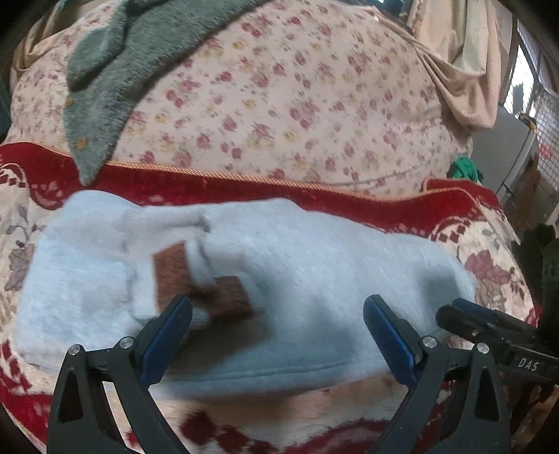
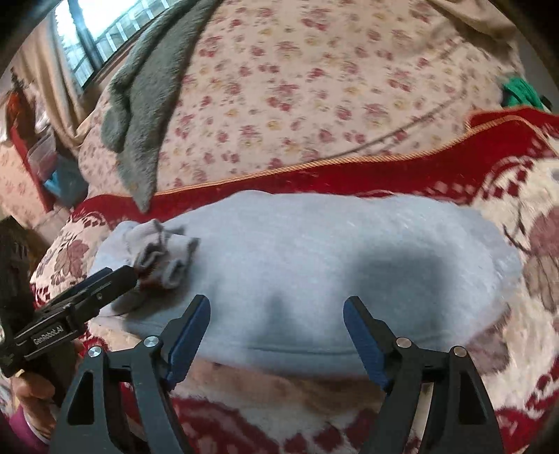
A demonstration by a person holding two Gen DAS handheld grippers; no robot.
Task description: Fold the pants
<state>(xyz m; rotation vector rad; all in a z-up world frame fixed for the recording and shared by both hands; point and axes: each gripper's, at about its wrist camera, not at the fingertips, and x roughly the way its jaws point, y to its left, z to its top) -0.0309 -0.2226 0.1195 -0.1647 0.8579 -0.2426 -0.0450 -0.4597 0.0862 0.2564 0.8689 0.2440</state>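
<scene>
1. Light grey sweatpants [image 1: 314, 279] lying folded in a long bundle across a red and cream flowered blanket [image 1: 489, 265].
2. Ribbed cuffs [image 2: 164, 251] bunched on top at one end of the bundle, with a brown patch [image 1: 195, 279] showing there.
3. Left gripper [image 1: 277, 309] low over the near edge of the sweatpants, blue-padded fingers [image 1: 171, 335] wide apart, nothing between them.
4. Right gripper [image 2: 276, 310] also over the near hem, fingers spread wide, nothing held.
5. Both tools side by side, right one seen at the far right of the left wrist view.
6. Pink flowered quilt [image 1: 279, 97] behind the blanket.
7. Fuzzy grey-green cloth [image 1: 101, 90] draped over the quilt, its tip hanging down to the blanket's red edge.
8. Small green thing [image 2: 520, 92] at the quilt's side, too blurry to name.
9. Window [image 2: 94, 31] in the back.
</scene>
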